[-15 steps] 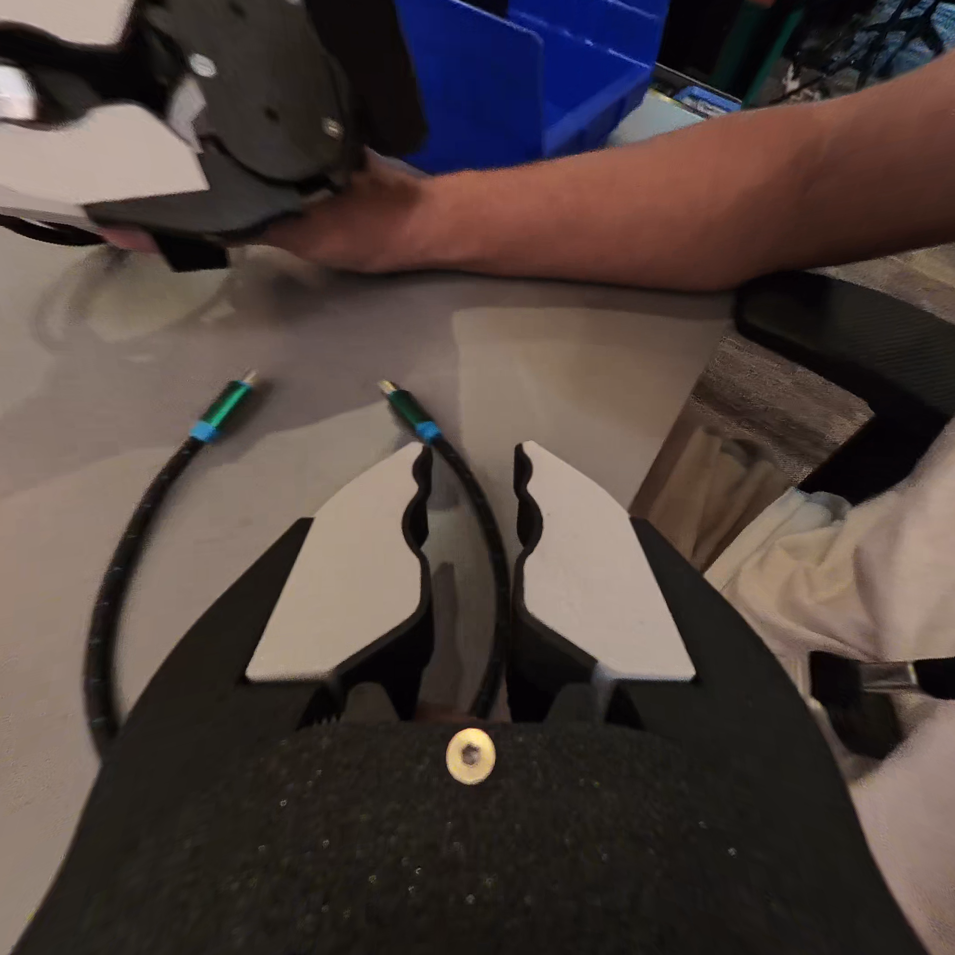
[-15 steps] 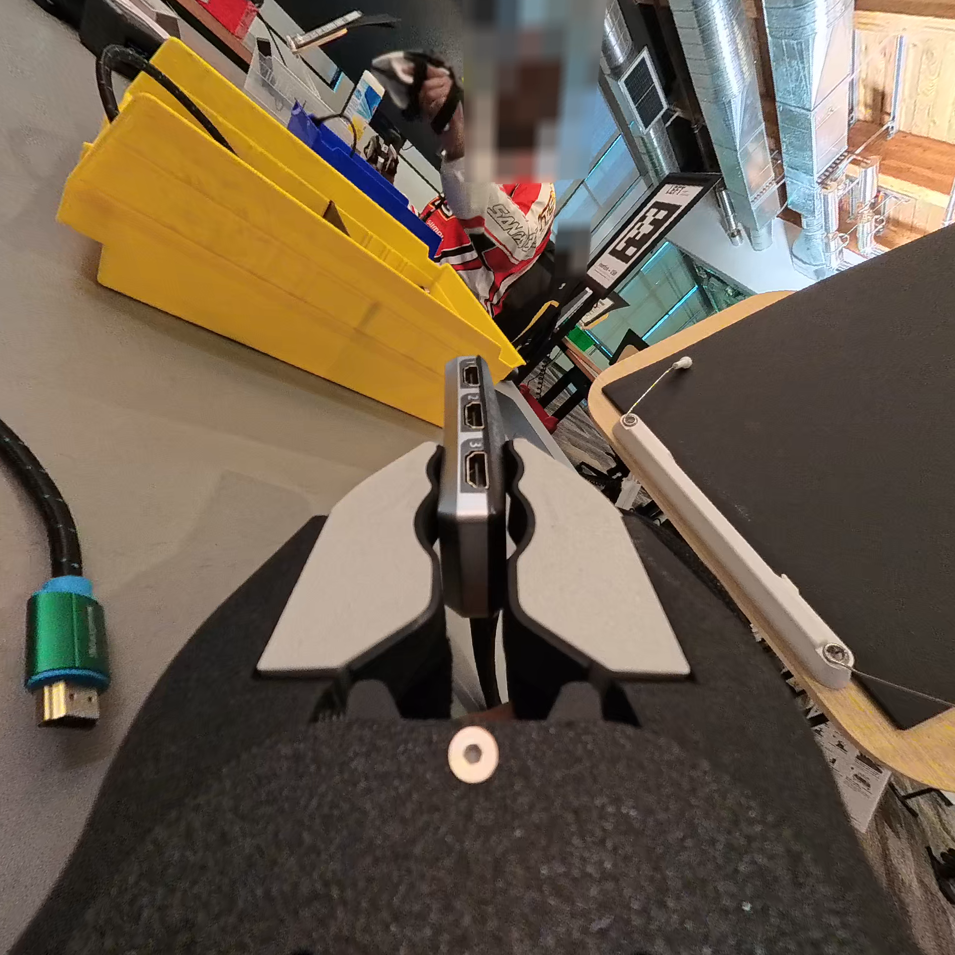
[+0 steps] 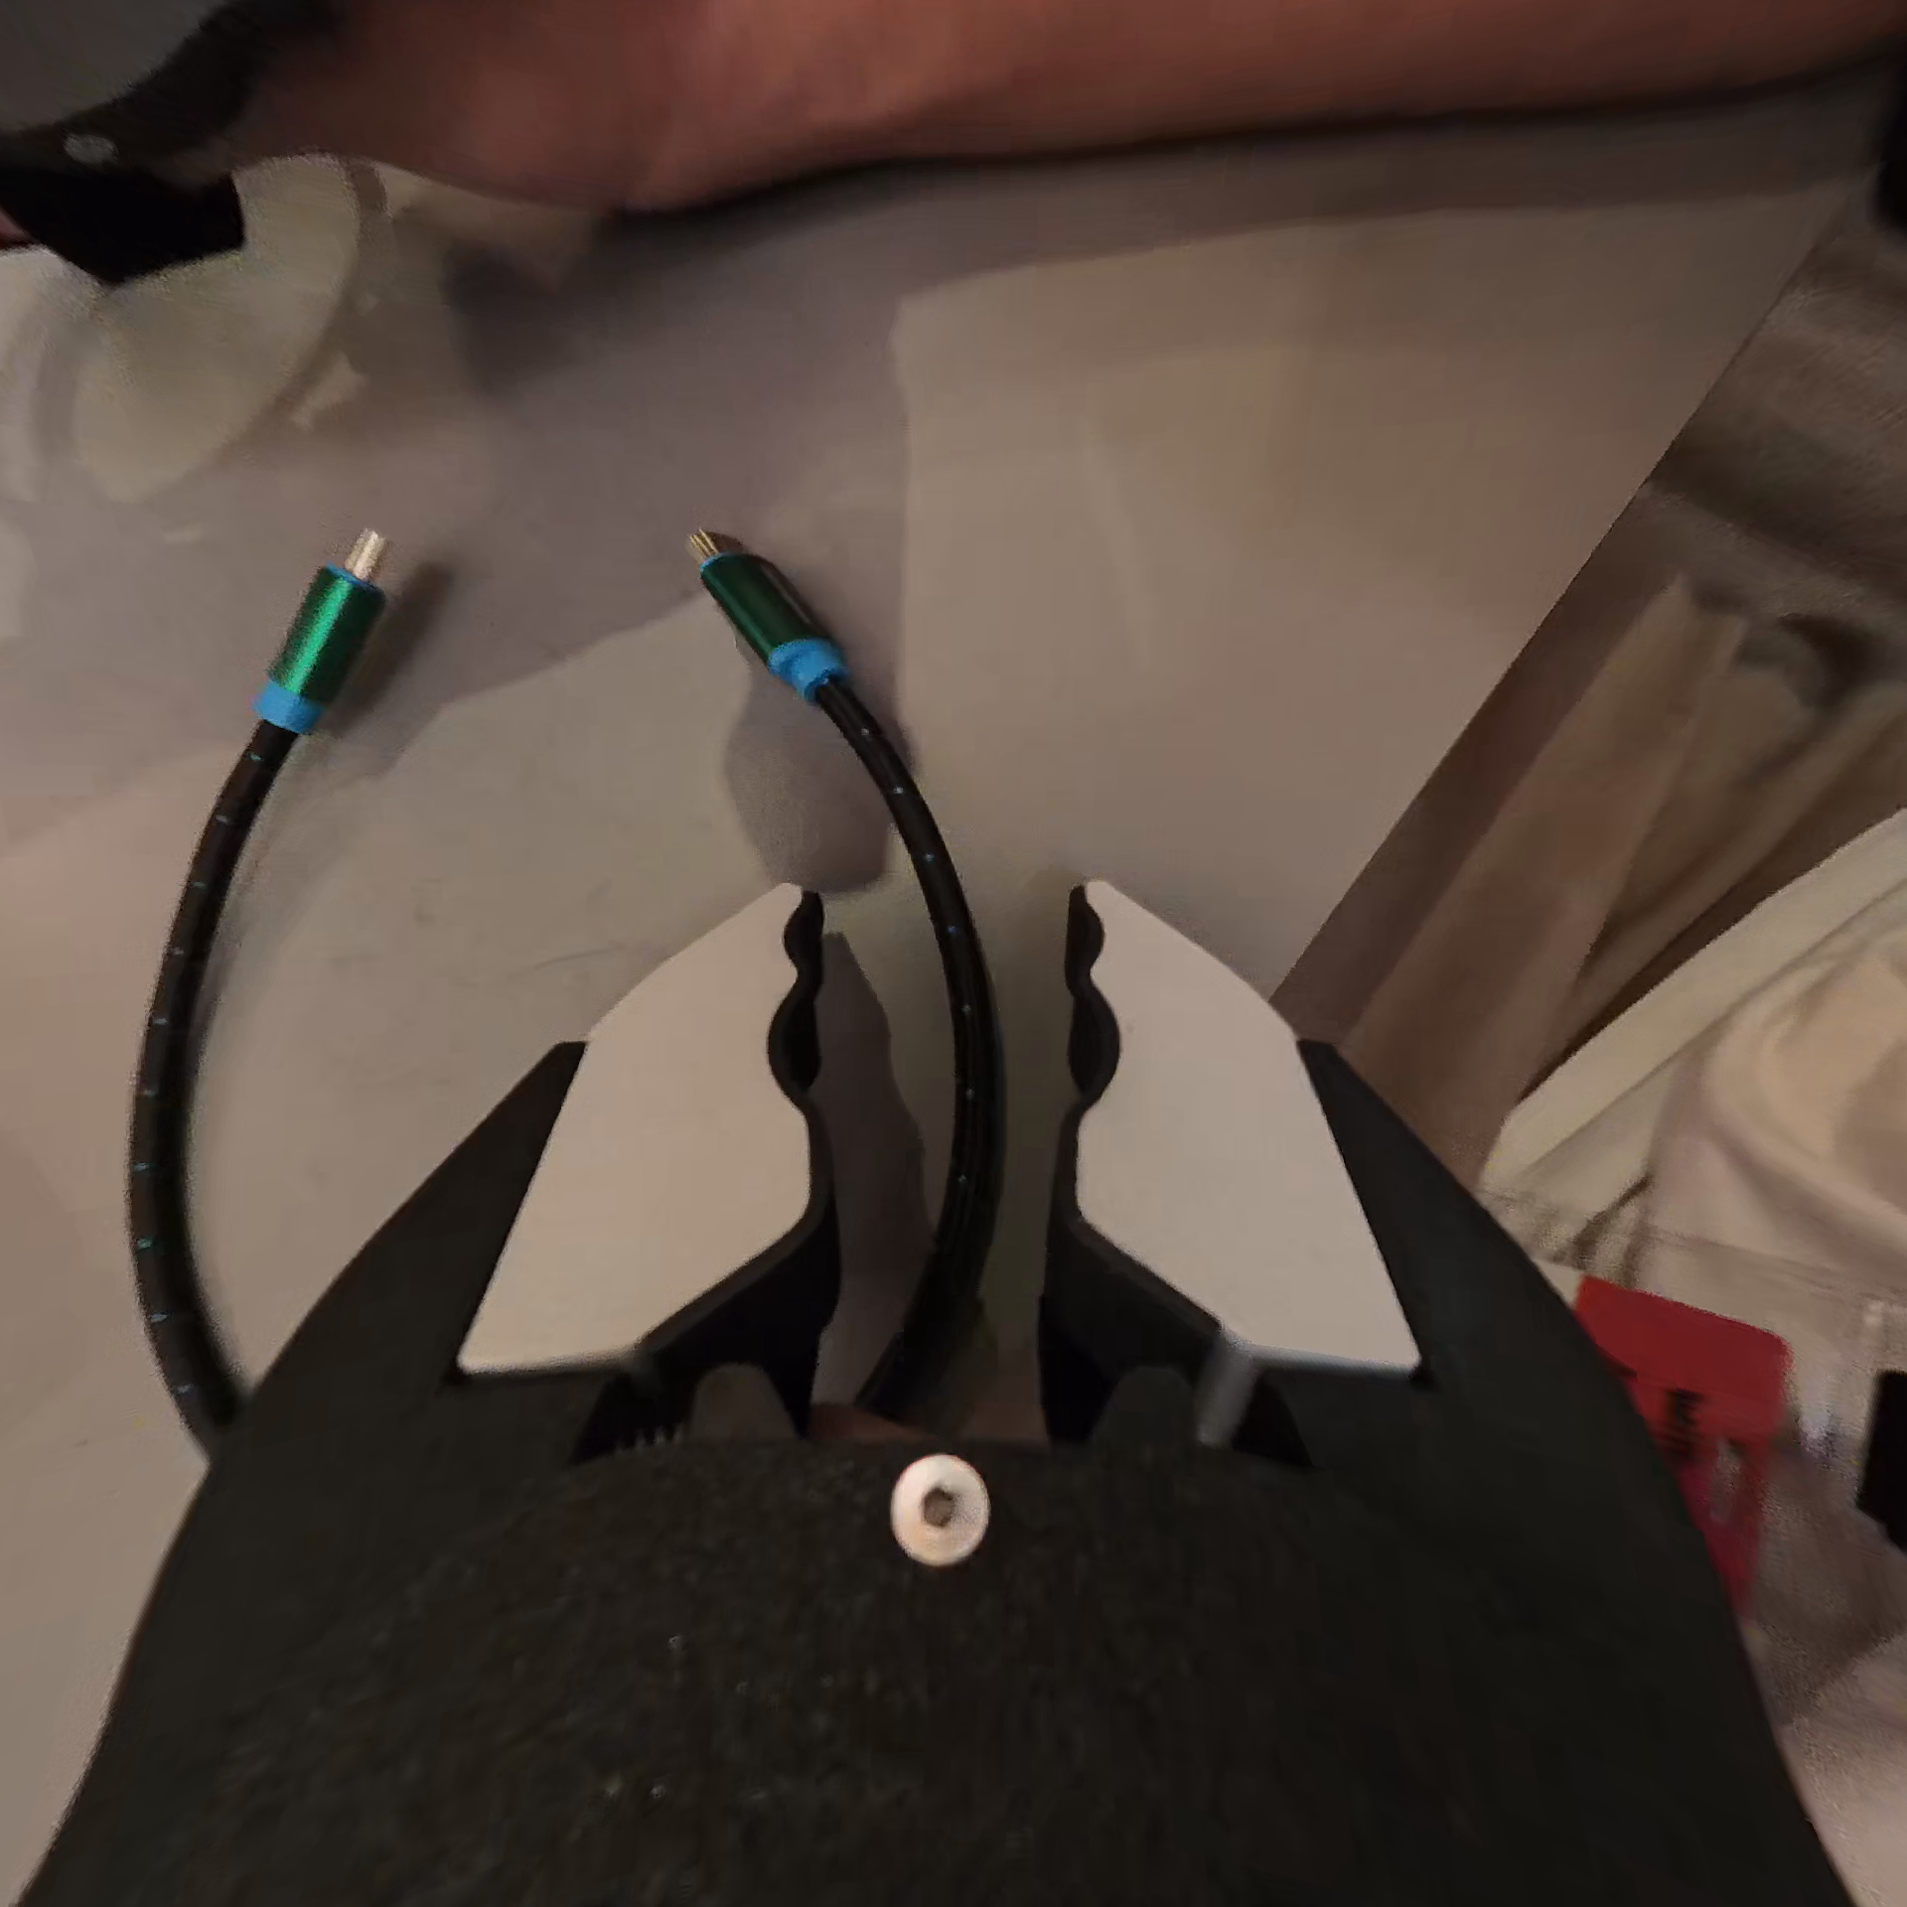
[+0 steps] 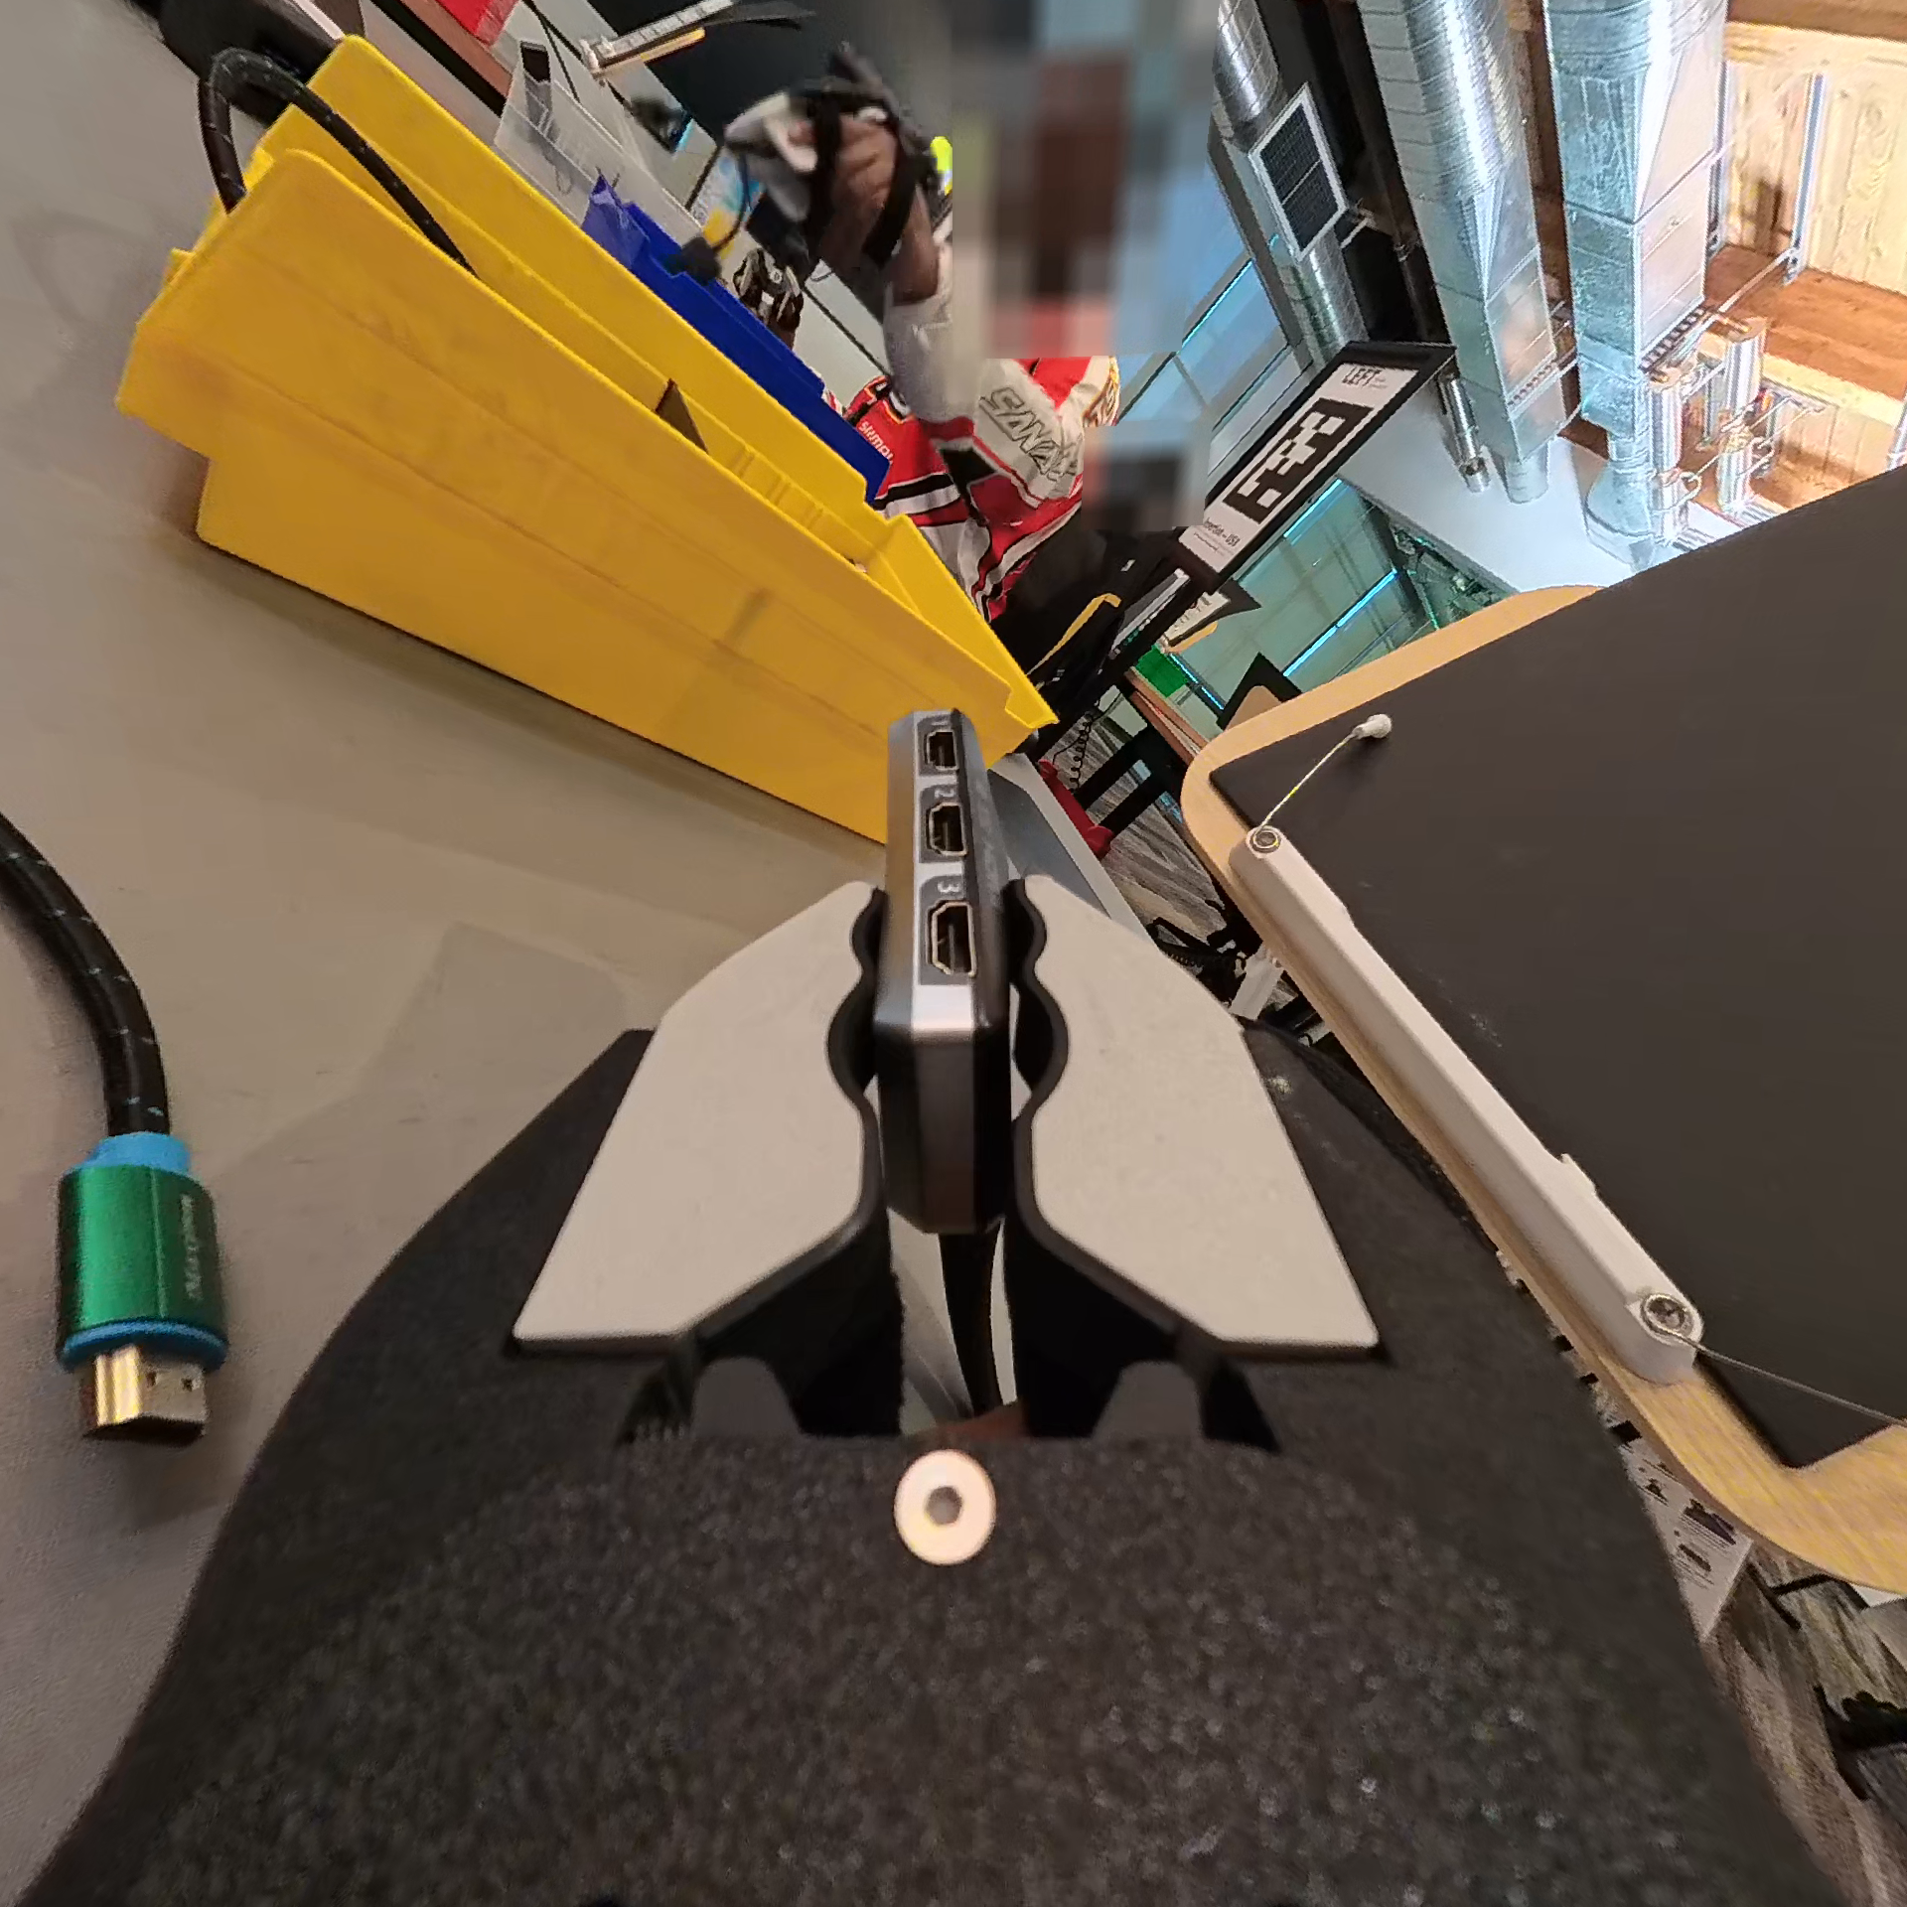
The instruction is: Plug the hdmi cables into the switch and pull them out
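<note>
Grey metal, the switch [image 4: 944, 991] stands on edge, clamped in the right gripper [image 4: 944, 908], three empty ports in a row along its upward narrow face, a dark lead leaving its near end. At 9 o'clock of that gripper a green plug [image 4: 139, 1274] with blue collars lies on the table [image 4: 341, 826], contacts toward the camera. Yellow bins [image 4: 495, 464] sit at 11 o'clock. In the left wrist view the left gripper [image 3: 944, 908] is moderately spread and holds nothing; a black braided cable [image 3: 955, 991] runs between its fingers [image 3: 702, 1114] on the table, without visible contact, its plug [image 3: 769, 614] at 12 o'clock. A second plug [image 3: 325, 645] lies well apart at 10 o'clock. A forearm [image 3: 1032, 83] crosses the top.
</note>
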{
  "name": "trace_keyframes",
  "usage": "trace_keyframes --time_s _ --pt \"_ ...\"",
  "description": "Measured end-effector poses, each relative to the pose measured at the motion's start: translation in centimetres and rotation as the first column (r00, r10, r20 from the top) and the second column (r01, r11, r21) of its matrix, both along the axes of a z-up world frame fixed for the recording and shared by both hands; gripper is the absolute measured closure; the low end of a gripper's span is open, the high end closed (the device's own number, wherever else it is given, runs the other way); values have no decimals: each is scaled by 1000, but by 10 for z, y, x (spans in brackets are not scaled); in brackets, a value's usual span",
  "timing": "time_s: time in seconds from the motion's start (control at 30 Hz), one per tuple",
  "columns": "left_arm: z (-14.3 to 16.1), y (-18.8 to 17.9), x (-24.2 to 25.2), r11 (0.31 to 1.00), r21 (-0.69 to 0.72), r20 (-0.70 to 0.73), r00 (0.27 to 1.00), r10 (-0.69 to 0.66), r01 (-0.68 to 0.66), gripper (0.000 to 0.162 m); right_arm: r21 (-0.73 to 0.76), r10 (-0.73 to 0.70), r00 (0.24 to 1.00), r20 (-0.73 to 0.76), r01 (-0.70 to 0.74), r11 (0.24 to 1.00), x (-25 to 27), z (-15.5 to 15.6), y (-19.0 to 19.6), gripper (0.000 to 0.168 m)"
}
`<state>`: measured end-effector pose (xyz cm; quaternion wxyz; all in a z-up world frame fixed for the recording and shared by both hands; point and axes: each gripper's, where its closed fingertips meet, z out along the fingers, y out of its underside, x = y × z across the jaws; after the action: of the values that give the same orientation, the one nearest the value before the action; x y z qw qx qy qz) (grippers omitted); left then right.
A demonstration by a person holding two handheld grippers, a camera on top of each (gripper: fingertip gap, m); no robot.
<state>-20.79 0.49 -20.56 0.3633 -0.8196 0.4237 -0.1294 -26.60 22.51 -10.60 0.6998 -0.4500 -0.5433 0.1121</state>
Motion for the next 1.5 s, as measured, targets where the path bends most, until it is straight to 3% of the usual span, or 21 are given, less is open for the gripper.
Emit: trace_keyframes --time_s 0.03,0.13,0.43,0.5,0.57,0.73,0.83,0.93,1.07,1.23,1.3,1.43,1.5 --pt "0 0 -1 1000 26 -25 1000 -7 7 118 -1 0 1000 -1 0 1000 0 0 0 147" --pt "-3 0 -2 999 33 -49 999 -8 9 122 -2 -2 1000 -1 2 1000 0 0 0 147" --pt "-6 -4 1 997 -76 50 999 19 -15 133 0 -2 1000 7 2 1000 -1 -2 0 147" --pt "-6 -4 1 998 -61 43 999 3 0 138 3 -1 1000 13 1 1000 -2 -2 0 147" --pt "-6 -9 2 997 -75 40 999 -12 15 153 5 -2 1000 16 1 1000 -2 -3 0 147" --pt "-4 -4 -4 999 -25 -34 999 -21 20 155 0 -5 1000 5 5 1000 -1 -2 1 147" --pt "24 10 -12 998 64 -18 1000 -15 16 155 -5 -9 1000 -6 9 1000 0 0 1 147" --pt "78 15 -18 996 79 133 990 -47 36 155 -16 -12 1000 -24 12 1000 2 2 3 147" --pt "146 7 -24 995 15 423 901 -94 97 156 -31 -18 999 -42 16 999 4 4 5 147" --pt "191 2 -45 980 -47 724 683 -101 194 156 -43 -22 998 -60 19 999 6 6 7 147" --pt "201 3 -55 966 -93 810 583 -67 241 156 -42 -24 998 -57 22 999 6 5 7 147" --pt "202 14 -67 954 -129 878 479 -16 270 156 -38 -25 998 -52 23 999 6 5 7 147" --pt "211 13 -68 936 -131 923 385 -5 326 156 -43 -26 998 -60 24 999 6 6 7 147"
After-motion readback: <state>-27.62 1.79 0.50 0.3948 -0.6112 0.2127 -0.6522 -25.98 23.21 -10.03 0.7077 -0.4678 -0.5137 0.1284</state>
